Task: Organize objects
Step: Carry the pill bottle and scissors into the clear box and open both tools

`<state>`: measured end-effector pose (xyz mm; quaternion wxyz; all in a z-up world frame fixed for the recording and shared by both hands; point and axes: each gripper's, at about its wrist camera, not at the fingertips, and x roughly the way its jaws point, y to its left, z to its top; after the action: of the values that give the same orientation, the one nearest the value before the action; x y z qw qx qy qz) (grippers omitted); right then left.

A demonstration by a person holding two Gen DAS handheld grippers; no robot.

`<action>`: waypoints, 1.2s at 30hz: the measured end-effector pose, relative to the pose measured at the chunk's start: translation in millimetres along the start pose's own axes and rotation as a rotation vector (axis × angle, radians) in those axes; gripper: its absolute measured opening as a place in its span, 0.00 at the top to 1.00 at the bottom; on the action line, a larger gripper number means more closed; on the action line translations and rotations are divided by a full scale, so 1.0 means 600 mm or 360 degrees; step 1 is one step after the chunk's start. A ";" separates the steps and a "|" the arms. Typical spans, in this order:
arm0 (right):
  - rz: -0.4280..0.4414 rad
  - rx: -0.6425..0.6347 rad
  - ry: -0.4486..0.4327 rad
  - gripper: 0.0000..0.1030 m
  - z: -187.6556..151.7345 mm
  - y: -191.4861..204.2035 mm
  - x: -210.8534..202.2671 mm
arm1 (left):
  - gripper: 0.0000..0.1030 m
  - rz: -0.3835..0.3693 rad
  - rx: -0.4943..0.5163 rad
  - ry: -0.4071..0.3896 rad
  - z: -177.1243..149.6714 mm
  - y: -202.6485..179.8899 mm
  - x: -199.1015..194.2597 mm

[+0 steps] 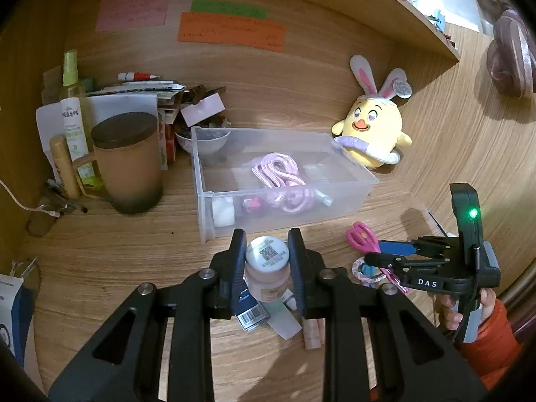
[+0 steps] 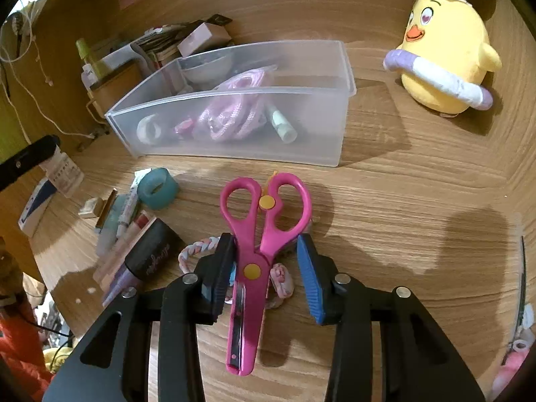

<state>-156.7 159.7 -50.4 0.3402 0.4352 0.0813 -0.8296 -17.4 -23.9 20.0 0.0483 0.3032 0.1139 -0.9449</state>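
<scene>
The left gripper (image 1: pixel 267 259) is clamping a small pale pink jar with a white printed lid (image 1: pixel 267 268), its pads pressing both sides, just in front of the translucent rectangular plastic bin (image 1: pixel 355 181). The right gripper (image 2: pixel 264 276) is standing spread apart, straddling the pink plastic child's scissors (image 2: pixel 256 258) without touching them; the scissors are lying flat on the wooden desk (image 2: pixel 402 207), partly over a braided pink-and-white hair tie (image 2: pixel 197 248).

Progress appears partial. The bin is already holding a coiled pink cord (image 1: pixel 281 176), a white tape roll (image 1: pixel 222 212) and a pale green tube (image 2: pixel 283 124). Still lying outside are the scissors, the hair tie, a teal tape roll (image 2: pixel 158 188), a black-capped tube (image 2: pixel 152 251) and assorted small cosmetics beside them. Several transfers seemingly remain.
</scene>
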 end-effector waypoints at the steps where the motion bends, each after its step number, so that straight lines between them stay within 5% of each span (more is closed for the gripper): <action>1: 0.0011 -0.0009 0.0002 0.68 0.001 0.001 0.002 | 0.76 -0.0002 -0.0001 0.0003 -0.001 0.000 0.002; 5: 0.0045 -0.0051 0.0012 0.79 0.005 0.011 0.007 | 0.76 -0.0005 -0.0007 0.0012 0.003 0.001 0.009; 26: 0.0065 -0.0145 -0.0400 0.79 0.100 0.035 -0.095 | 0.76 -0.0029 -0.0049 -0.0023 0.113 0.027 0.058; 36: -0.0033 -0.0095 -0.0378 0.79 0.181 0.019 -0.035 | 0.76 0.0076 -0.0049 0.0020 0.148 0.044 0.127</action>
<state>-213.6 114.9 33.8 0.3516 0.3228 0.0696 -0.8760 -124.9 -72.9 40.9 0.0748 0.3111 0.1215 -0.9396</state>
